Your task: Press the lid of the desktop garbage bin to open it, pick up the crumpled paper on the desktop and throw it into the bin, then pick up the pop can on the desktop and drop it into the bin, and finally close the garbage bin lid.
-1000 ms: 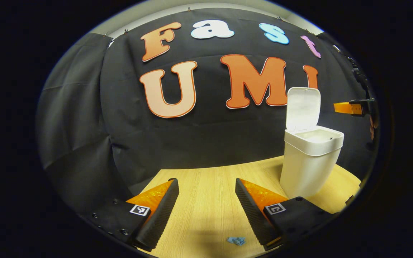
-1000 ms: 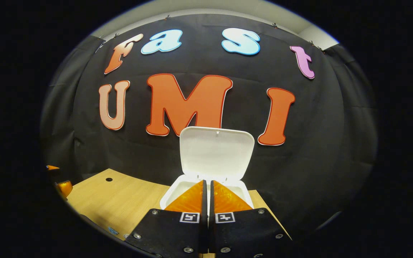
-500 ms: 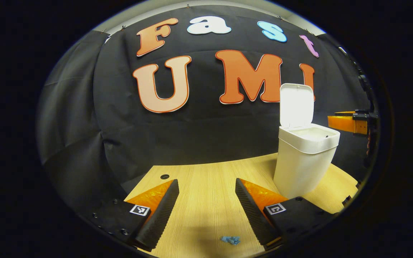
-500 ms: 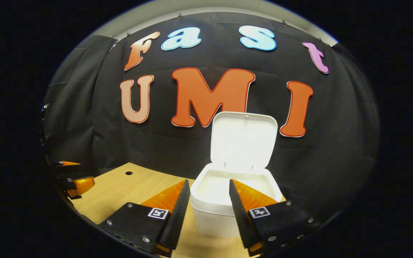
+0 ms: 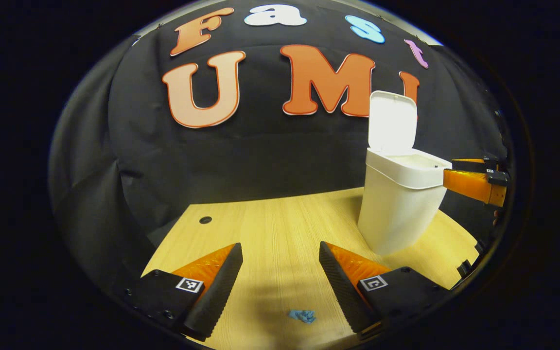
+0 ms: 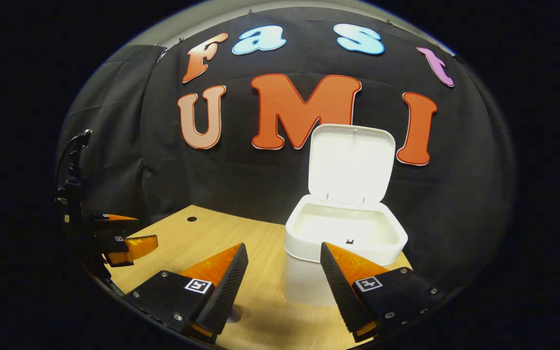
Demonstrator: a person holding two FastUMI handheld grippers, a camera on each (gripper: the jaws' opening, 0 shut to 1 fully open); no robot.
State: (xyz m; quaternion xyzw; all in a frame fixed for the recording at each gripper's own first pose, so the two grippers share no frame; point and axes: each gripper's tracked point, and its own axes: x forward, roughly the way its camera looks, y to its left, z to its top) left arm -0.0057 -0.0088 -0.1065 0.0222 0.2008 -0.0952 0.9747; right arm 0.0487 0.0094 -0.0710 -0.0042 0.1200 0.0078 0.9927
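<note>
The white plastic desktop garbage bin (image 6: 345,253) stands upright on the light wooden table (image 5: 270,233), close to the black cloth wall behind it. Its flat white lid (image 6: 350,163) is raised and stands almost vertical at the back of the bin, so the pale inside of the bin is in sight from above in the right gripper view.

The right gripper (image 6: 282,277) is wide open and holds nothing. Its two fingers are in front of the bin, apart from it, and one finger overlaps the front rim of the bin in the picture; I cannot tell if it touches the rim. In the left gripper view the same gripper (image 5: 474,182) shows at the far right edge, just beside the top rim of the bin.

The left gripper (image 5: 280,282) is also wide open and empty. It hangs above the table, well apart from the bin, which is to its right and farther away. Between its two fingers, near the lower edge, a small crumpled blue paper (image 5: 302,316) lies on the table; the fingers do not touch it. In the right gripper view the left gripper (image 6: 124,240) is seen far to the left of the bin, over the table edge.

A small round dark hole (image 5: 205,219) is in the table, left of the bin near the wall. Nothing stands between the blue paper and the bin.
</note>
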